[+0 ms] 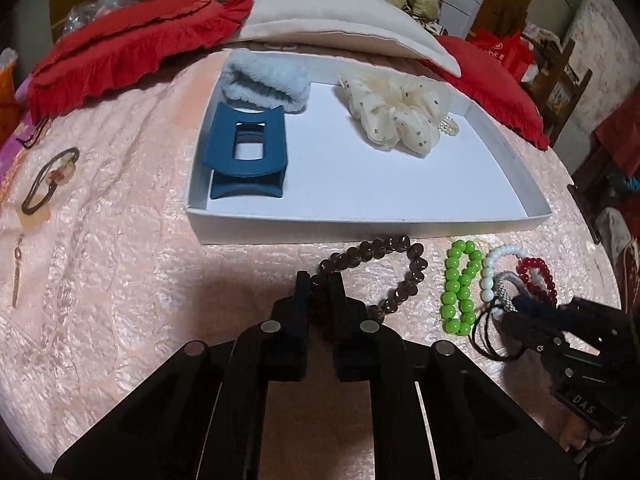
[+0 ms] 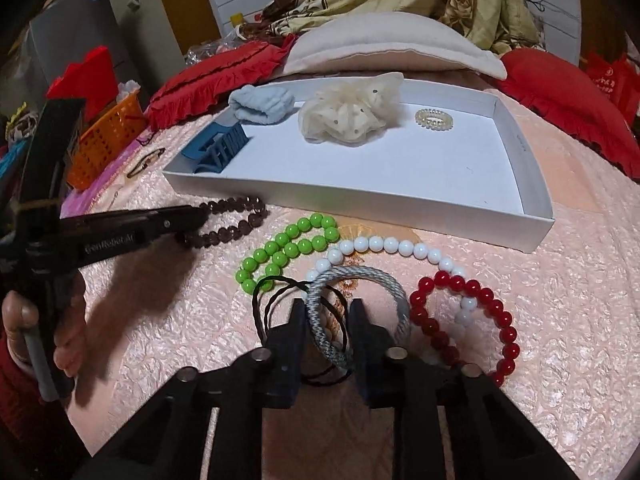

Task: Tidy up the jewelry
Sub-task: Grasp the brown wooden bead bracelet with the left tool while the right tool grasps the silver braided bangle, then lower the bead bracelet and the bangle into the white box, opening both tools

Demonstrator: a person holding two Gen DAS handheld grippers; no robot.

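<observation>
My left gripper point(image 1: 320, 280) is shut on the brown bead bracelet point(image 1: 400, 272), low over the pink bedspread; it also shows in the right wrist view point(image 2: 192, 220) beside the brown beads point(image 2: 240, 220). My right gripper point(image 2: 326, 308) straddles the grey rope bracelet point(image 2: 360, 276) with its jaws apart, over black hair ties point(image 2: 272, 300). Green point(image 2: 288, 248), white point(image 2: 384, 246) and red point(image 2: 472, 312) bead bracelets lie beside it. The white tray point(image 2: 360, 194) holds a blue claw clip point(image 1: 244, 152), a light blue scrunchie point(image 1: 266, 80), a cream scrunchie point(image 1: 396, 112) and a clear coil tie point(image 2: 434, 119).
A brown hair tie point(image 1: 48, 180) and an earring point(image 1: 17, 276) lie on the bedspread at the left. Red cushions point(image 1: 120, 52) and a cream pillow point(image 1: 340, 24) sit behind the tray. An orange basket point(image 2: 108, 140) stands at the far left.
</observation>
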